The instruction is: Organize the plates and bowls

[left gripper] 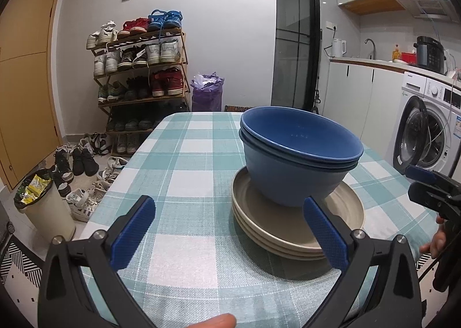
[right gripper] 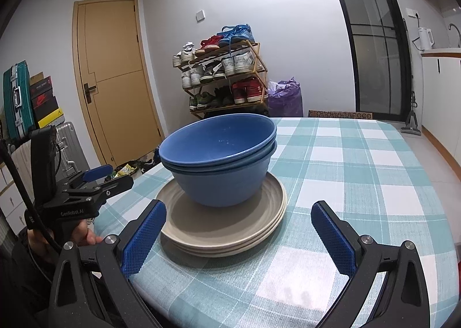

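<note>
Two blue bowls [left gripper: 299, 155] sit nested on three stacked beige plates [left gripper: 291, 227] on the checked table [left gripper: 184, 160], so sorting looks finished, with left gripper [left gripper: 230, 230] and right gripper [right gripper: 239, 235] spread wide, holding nothing.

1. Left tool [left gripper: 229, 230]: black plastic frame w/ triangular cut-outs, two blue pads w/ knurled texture, silver screws at the pivots.
2. Right tool [right gripper: 238, 234]: same build, black arms, blue textured pads, silver screws.
3. Left tool seen from right cam: white lettering on black body, black cable, black box mounted on top.
4. Dark sleeve [right gripper: 20, 267] at the wrist.
</note>
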The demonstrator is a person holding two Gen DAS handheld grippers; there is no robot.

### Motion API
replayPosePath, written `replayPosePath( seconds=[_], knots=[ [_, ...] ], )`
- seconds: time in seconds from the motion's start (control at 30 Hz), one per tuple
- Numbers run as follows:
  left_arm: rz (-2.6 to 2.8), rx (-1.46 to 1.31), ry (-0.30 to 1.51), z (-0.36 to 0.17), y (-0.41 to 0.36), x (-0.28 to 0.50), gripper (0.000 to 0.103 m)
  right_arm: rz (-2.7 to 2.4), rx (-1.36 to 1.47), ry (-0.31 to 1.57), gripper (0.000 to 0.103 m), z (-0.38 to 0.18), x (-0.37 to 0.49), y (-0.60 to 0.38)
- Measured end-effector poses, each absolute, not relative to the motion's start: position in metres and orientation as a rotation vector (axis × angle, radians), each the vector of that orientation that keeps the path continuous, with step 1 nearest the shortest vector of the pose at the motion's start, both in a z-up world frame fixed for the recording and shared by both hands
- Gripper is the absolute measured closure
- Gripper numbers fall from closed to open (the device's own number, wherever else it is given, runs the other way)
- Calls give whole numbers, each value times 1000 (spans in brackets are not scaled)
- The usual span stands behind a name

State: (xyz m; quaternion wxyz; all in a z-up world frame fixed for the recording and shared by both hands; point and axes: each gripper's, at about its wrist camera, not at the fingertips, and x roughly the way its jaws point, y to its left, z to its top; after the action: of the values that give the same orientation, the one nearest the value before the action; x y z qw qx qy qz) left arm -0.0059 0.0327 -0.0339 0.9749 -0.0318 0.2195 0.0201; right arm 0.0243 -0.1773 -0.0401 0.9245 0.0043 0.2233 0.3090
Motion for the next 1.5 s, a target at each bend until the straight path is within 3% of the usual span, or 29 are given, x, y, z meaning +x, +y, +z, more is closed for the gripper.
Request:
replayPosePath(
  seconds=[1.5],
  knots=[
    [25, -61, 430, -38, 33, -8, 0, 663, -7, 433, 1, -37, 15, -174]
  ],
)
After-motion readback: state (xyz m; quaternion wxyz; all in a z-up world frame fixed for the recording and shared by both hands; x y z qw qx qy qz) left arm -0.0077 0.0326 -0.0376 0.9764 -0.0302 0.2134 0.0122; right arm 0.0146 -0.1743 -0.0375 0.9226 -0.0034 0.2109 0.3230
